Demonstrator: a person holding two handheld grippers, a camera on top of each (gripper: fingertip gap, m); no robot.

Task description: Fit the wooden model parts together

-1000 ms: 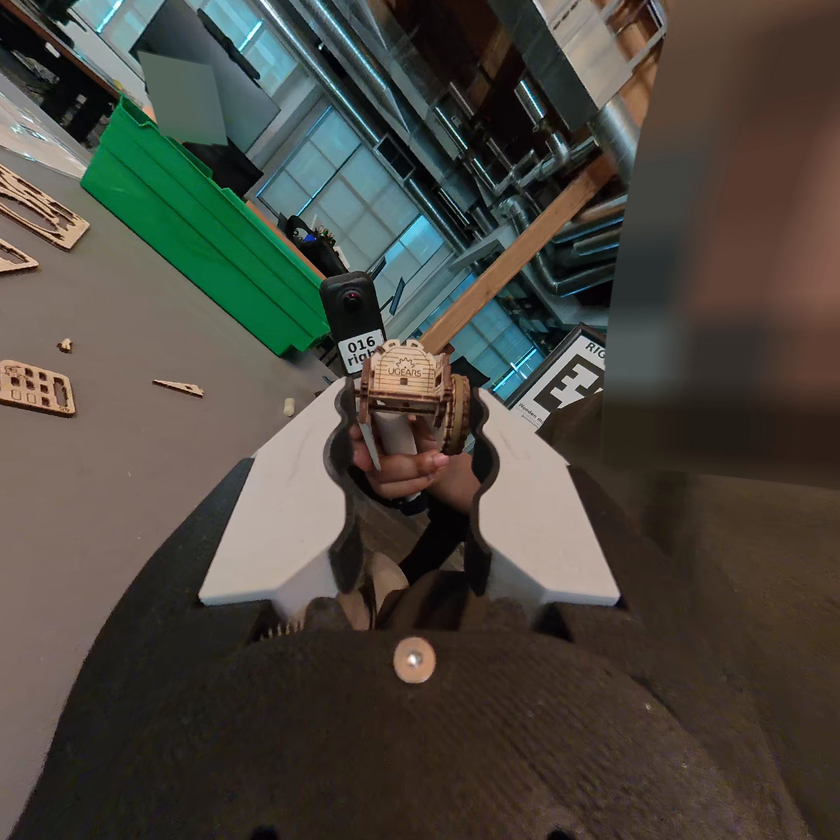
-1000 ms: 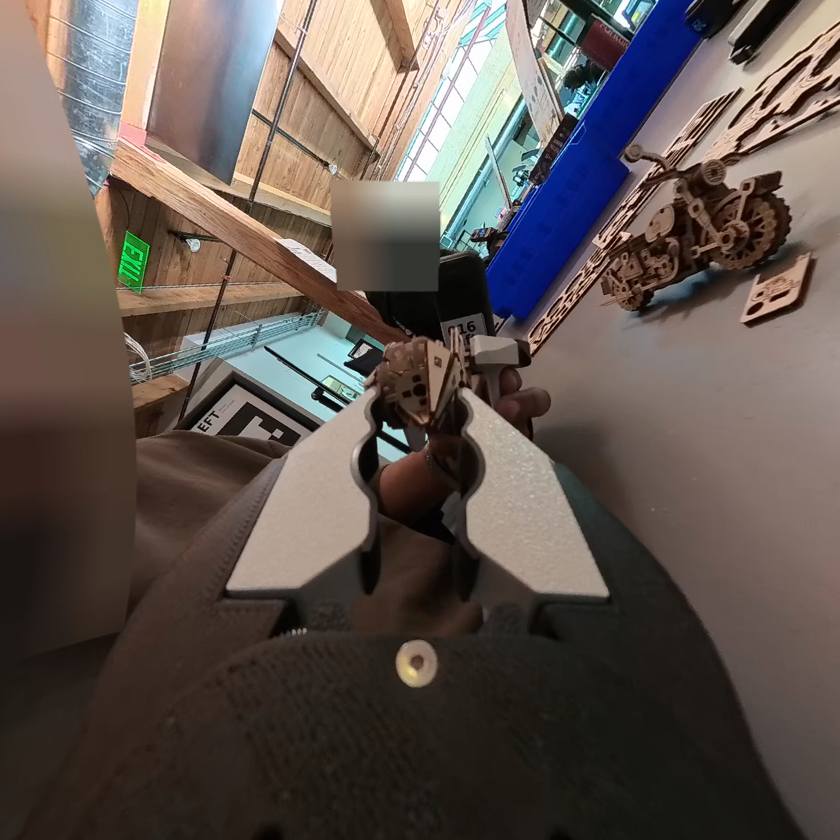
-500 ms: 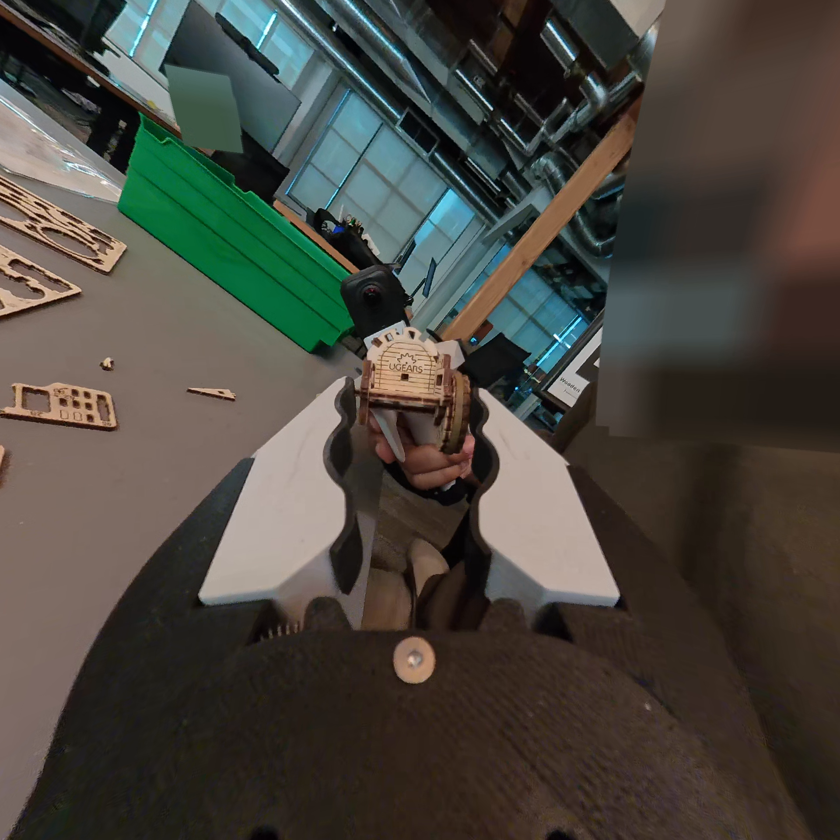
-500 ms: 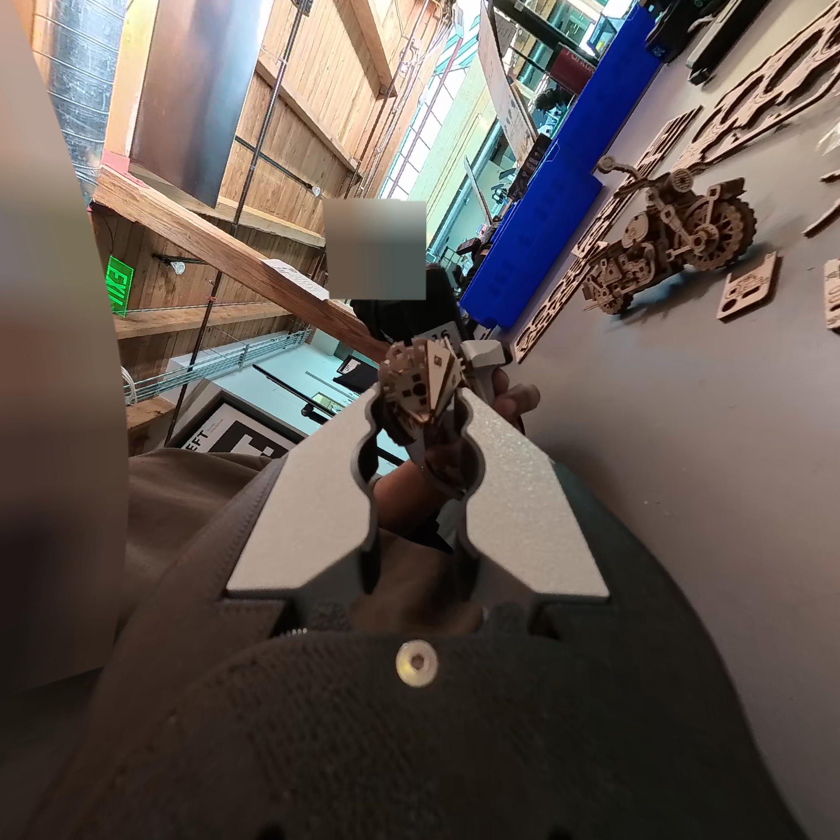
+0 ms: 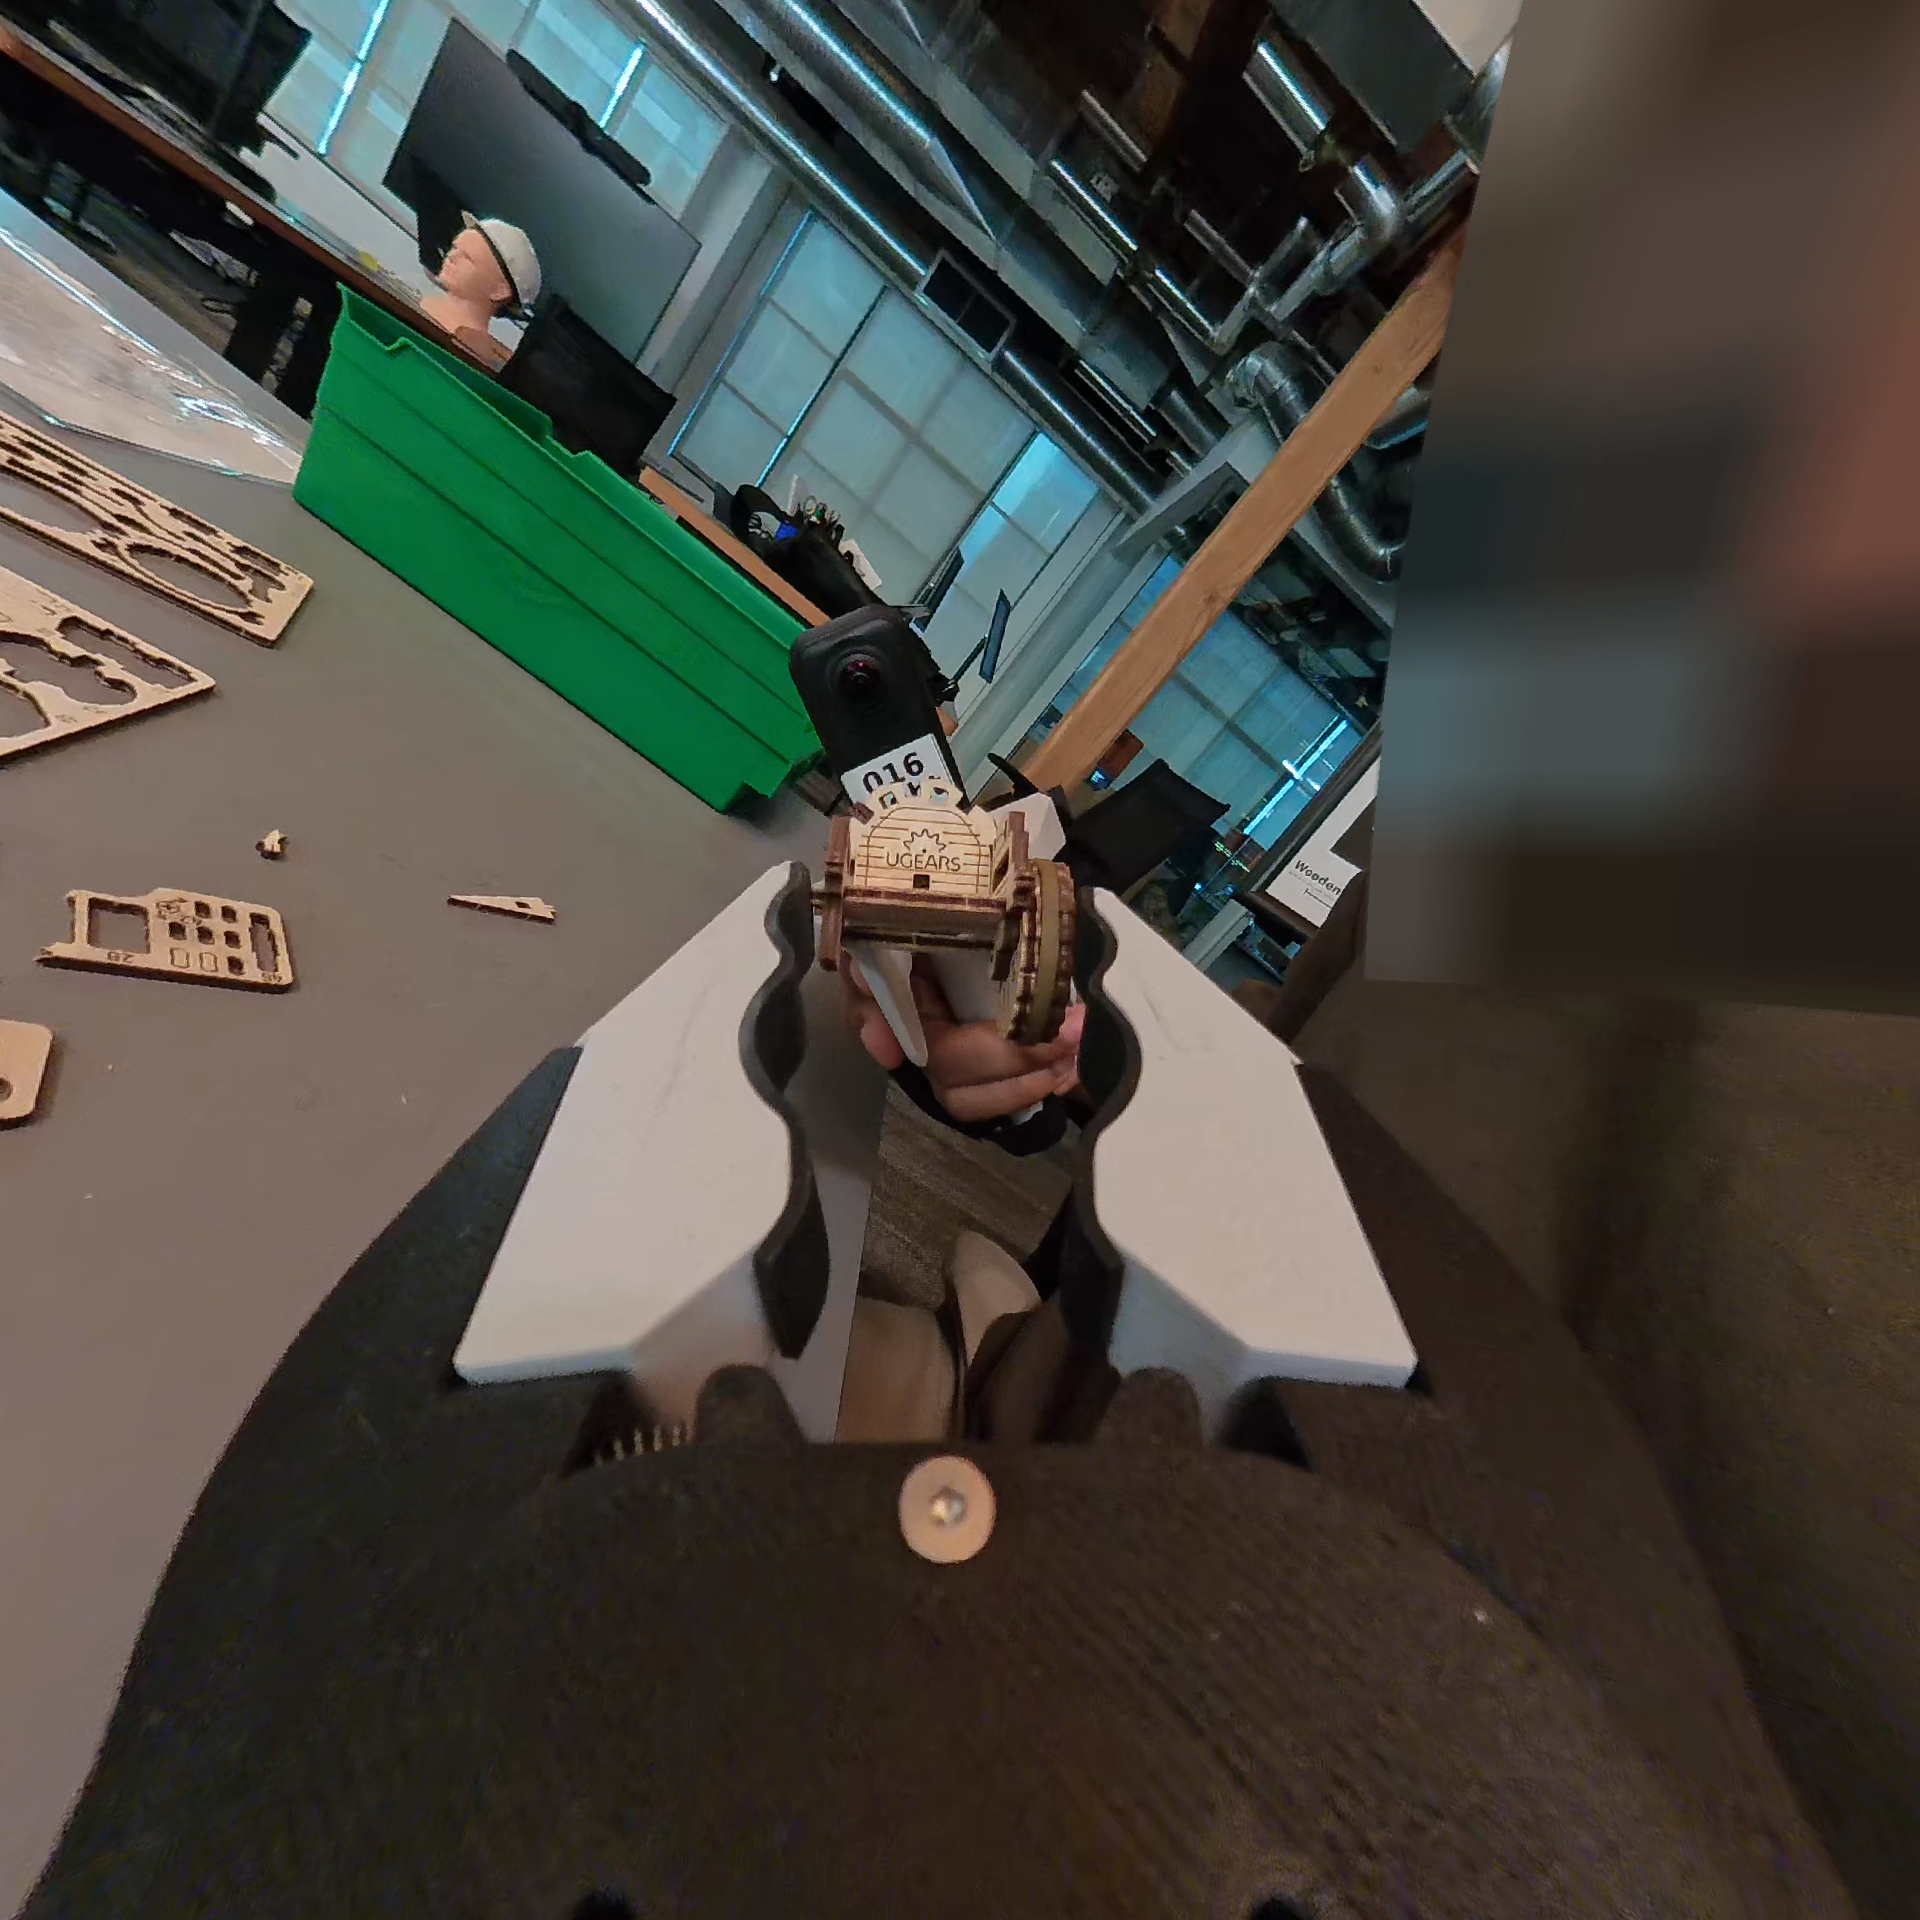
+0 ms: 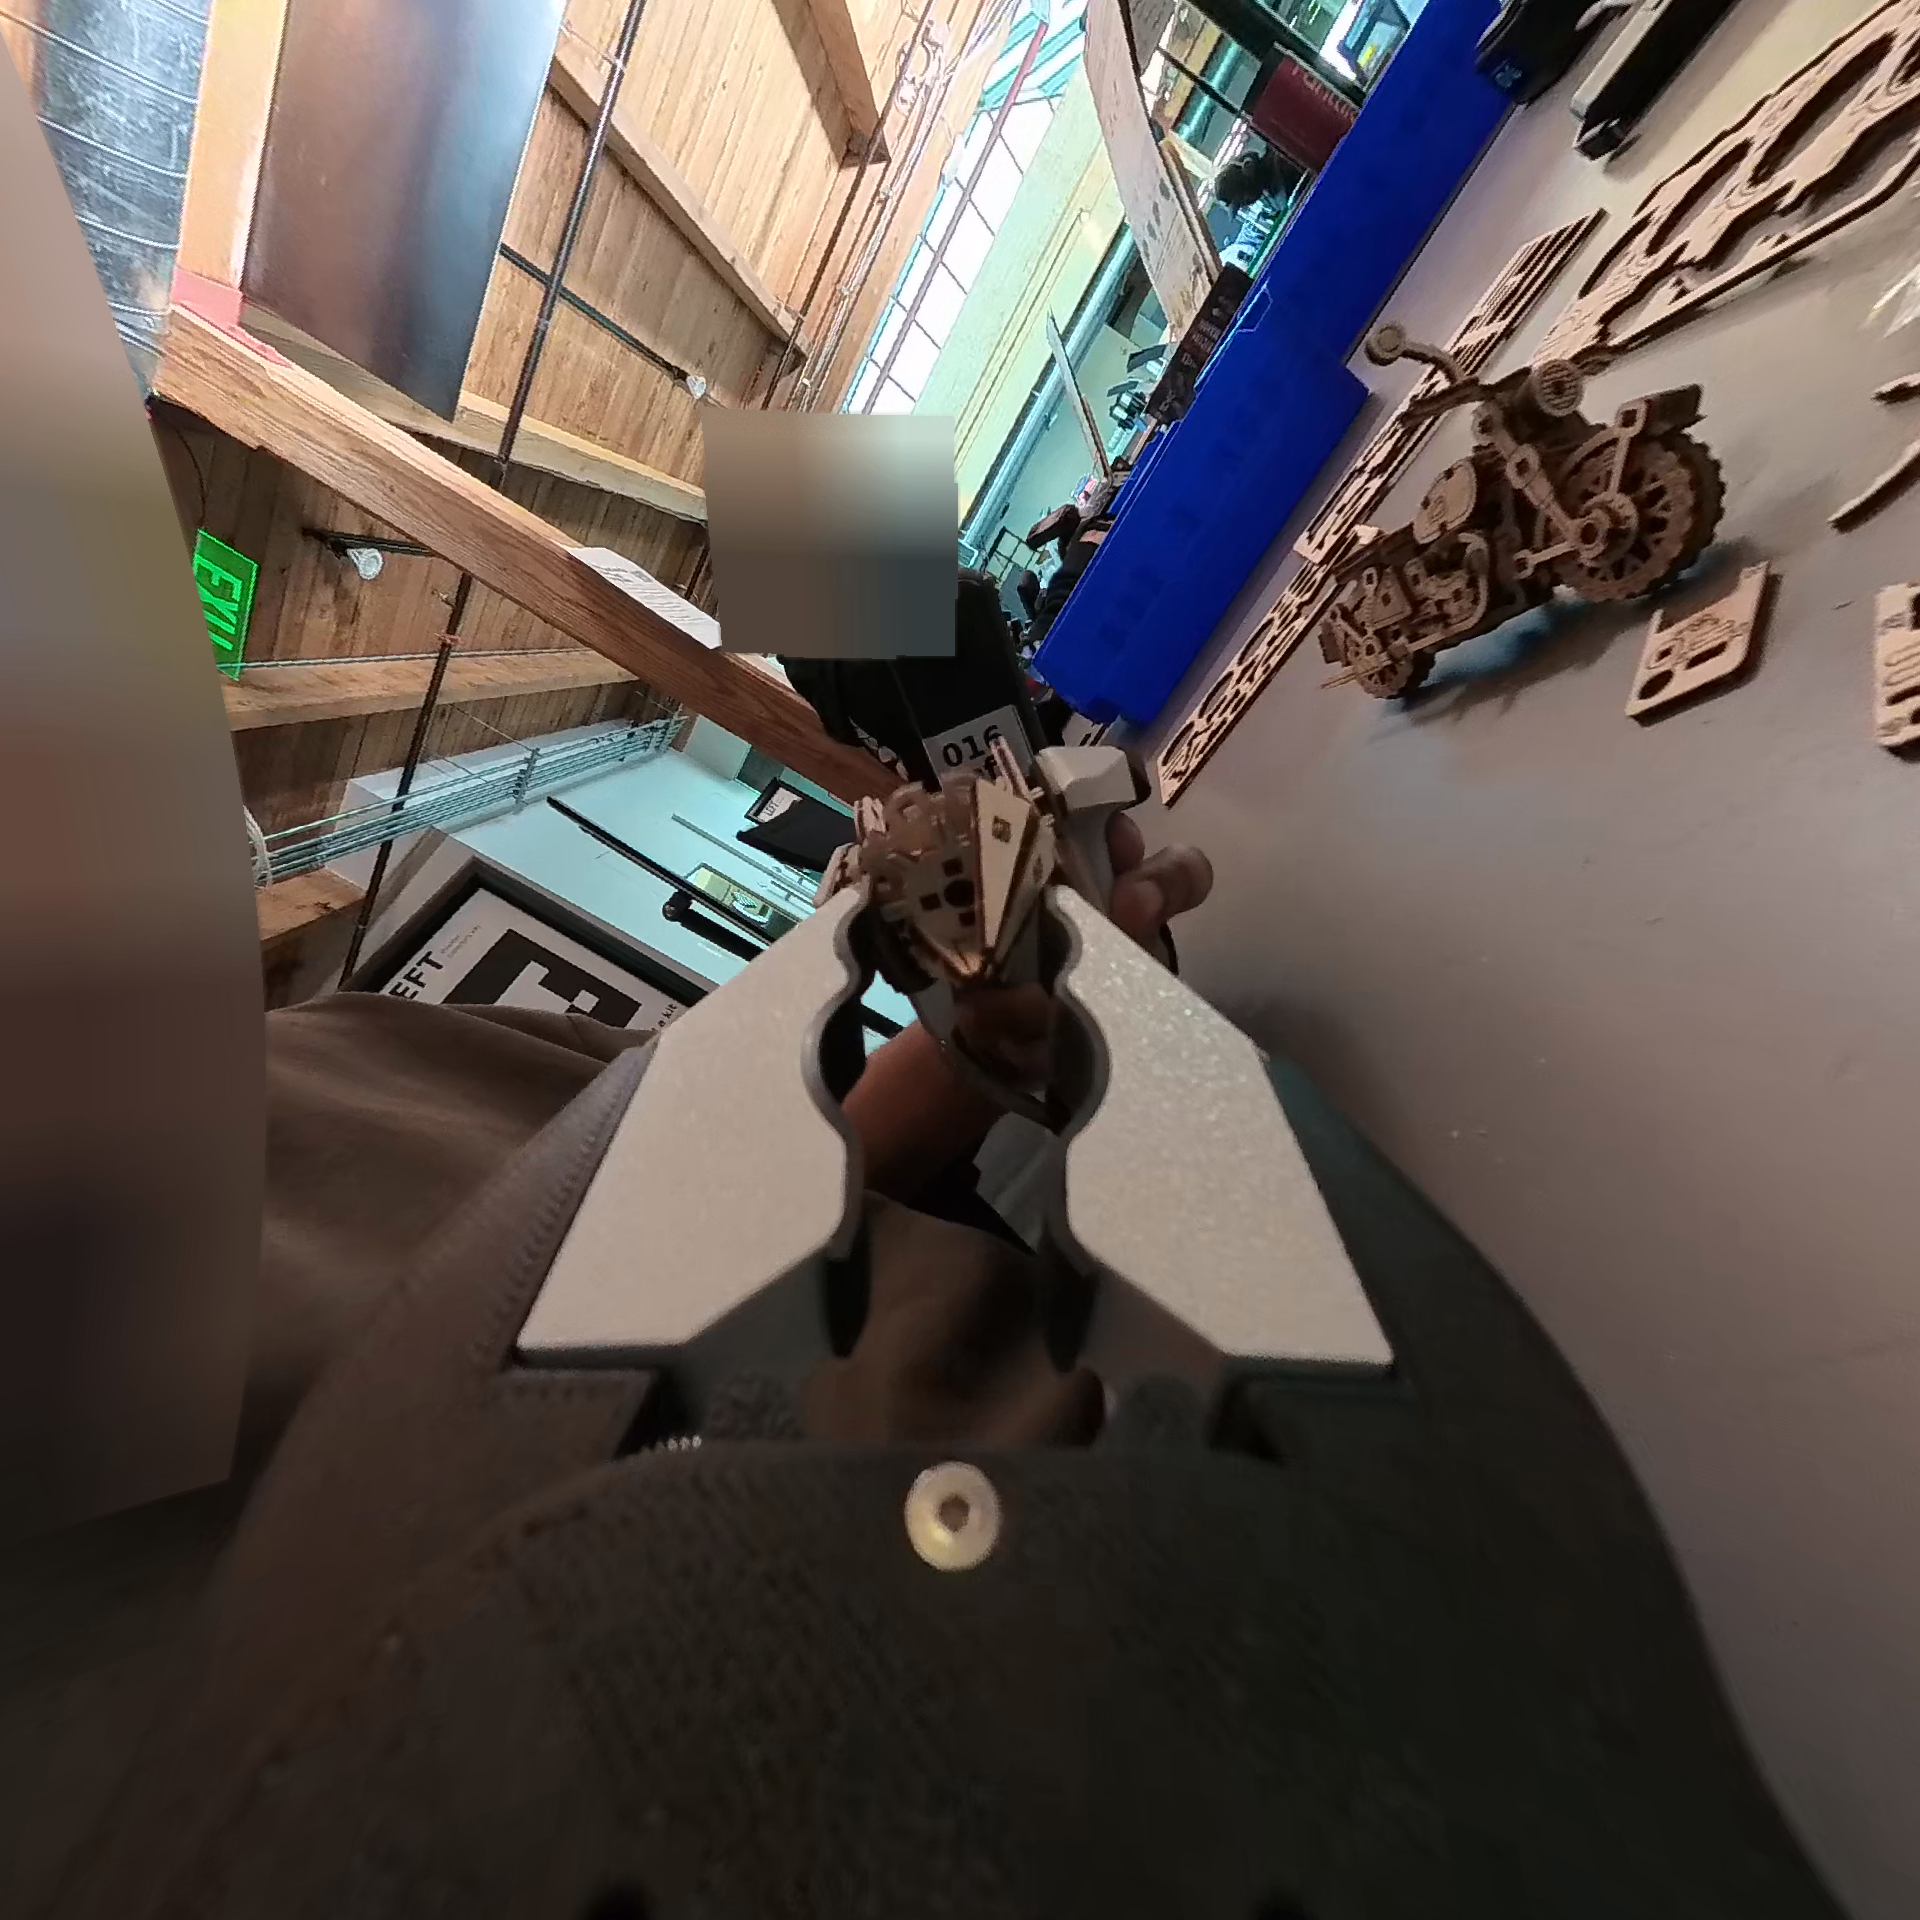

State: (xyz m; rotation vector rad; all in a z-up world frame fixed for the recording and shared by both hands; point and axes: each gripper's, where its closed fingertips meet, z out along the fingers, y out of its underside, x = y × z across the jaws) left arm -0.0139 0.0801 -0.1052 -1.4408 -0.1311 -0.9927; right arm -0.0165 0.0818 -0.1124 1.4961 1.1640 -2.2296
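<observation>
A: Both tongs, the left gripper [image 5: 940, 940] and the right gripper [image 6: 956, 920], are clenched on the little wooden model [image 5: 940, 899], held up in the air between them.

B: It looks light and thin-walled, likely brittle. I'd grip the solid frame, not the gear wheel [image 5: 1034, 951]. A finished wooden motorcycle [image 6: 1527, 530] stands far off on the table [image 6: 1558, 987].

light: daylight through windows [image 5: 883, 416], even | shadows: soft | focus: sharp centre | edges: fisheye-bent
</observation>
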